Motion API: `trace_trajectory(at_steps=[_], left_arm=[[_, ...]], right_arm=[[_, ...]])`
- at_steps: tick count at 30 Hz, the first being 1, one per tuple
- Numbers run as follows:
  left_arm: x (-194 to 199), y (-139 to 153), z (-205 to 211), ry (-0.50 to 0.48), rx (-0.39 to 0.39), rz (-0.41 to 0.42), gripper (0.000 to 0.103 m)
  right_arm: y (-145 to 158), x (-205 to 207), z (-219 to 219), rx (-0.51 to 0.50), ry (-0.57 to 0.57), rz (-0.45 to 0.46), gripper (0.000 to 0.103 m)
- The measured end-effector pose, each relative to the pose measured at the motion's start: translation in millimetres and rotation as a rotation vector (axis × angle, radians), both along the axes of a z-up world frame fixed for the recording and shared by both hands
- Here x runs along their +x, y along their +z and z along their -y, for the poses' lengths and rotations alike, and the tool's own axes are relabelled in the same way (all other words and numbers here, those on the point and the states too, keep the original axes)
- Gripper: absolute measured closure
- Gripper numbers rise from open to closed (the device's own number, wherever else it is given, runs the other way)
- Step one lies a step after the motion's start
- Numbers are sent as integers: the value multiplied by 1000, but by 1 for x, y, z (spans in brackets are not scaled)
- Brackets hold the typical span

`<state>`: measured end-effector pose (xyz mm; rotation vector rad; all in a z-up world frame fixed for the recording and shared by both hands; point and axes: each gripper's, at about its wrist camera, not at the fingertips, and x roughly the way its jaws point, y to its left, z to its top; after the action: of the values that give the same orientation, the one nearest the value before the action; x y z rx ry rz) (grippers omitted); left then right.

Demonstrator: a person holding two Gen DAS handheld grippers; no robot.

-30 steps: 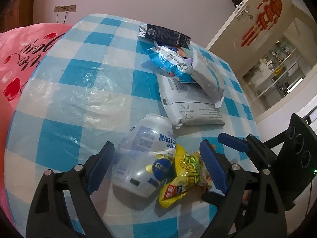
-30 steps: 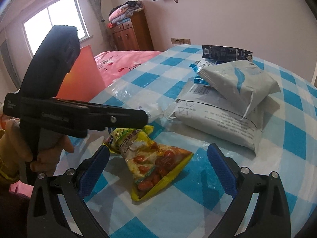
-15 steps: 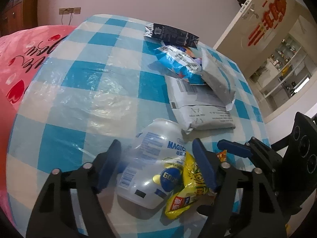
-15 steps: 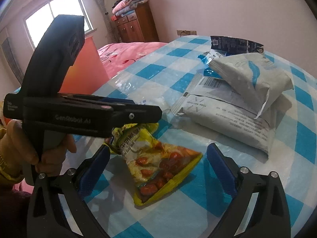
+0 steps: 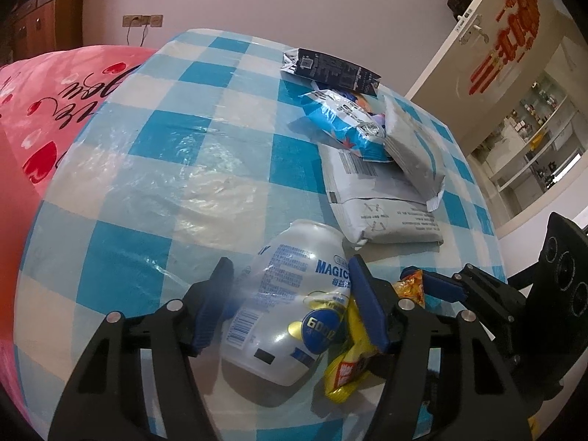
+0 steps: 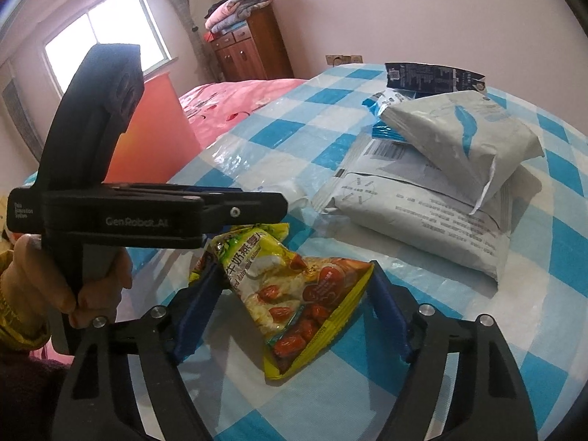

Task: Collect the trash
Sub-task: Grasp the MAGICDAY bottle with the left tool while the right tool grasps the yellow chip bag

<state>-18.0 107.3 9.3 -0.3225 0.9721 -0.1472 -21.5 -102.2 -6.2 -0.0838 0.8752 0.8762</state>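
I hold the left gripper [image 5: 290, 305] low over the near edge of the table [image 5: 154, 169], which has a blue and white checked cloth. Its jaws are closing, and the white bottle [image 5: 286, 305] lies on its side between them. The right pad seems to touch the bottle already; the left pad is very close, but I cannot tell if it presses. The bottle neck points to the far side.

Just right of the bottle lies the yellow bag [image 6: 294, 290], a snack bag with red fruit printed on it. In the left view only its yellow edge shows beside the bottle. The right gripper [image 6: 294, 308] is around this bag, and its jaws are closing too. The right pad touches the bag's right edge, and the left pad is at its crumpled left end, so the bag is between them but not clearly squeezed.

Farther on the table, 4 more packets lie in 1 pile: a grey parcel [image 5: 382, 205], a grey pouch [image 6: 466, 132] on top of it, a blue bag [image 5: 341, 125] and a dark packet [image 5: 330, 70] at the far end. A hand [image 6: 70, 283] holds the left gripper's handle.
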Motion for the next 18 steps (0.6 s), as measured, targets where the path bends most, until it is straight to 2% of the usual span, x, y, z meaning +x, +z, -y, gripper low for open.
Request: trace_trajectory(at_steps=[1,12,18], left_arm=[[0,0,-1,4,-1,1,38],[-8,9,-15,28,-29,31,38],[-13,14,-23,36,-37,49,38]], right_arm=[[0,1,1,4,-3,-4,31],[2,0,9,29,-29,-8,38],[4,-5,9,16,-41,18,49]])
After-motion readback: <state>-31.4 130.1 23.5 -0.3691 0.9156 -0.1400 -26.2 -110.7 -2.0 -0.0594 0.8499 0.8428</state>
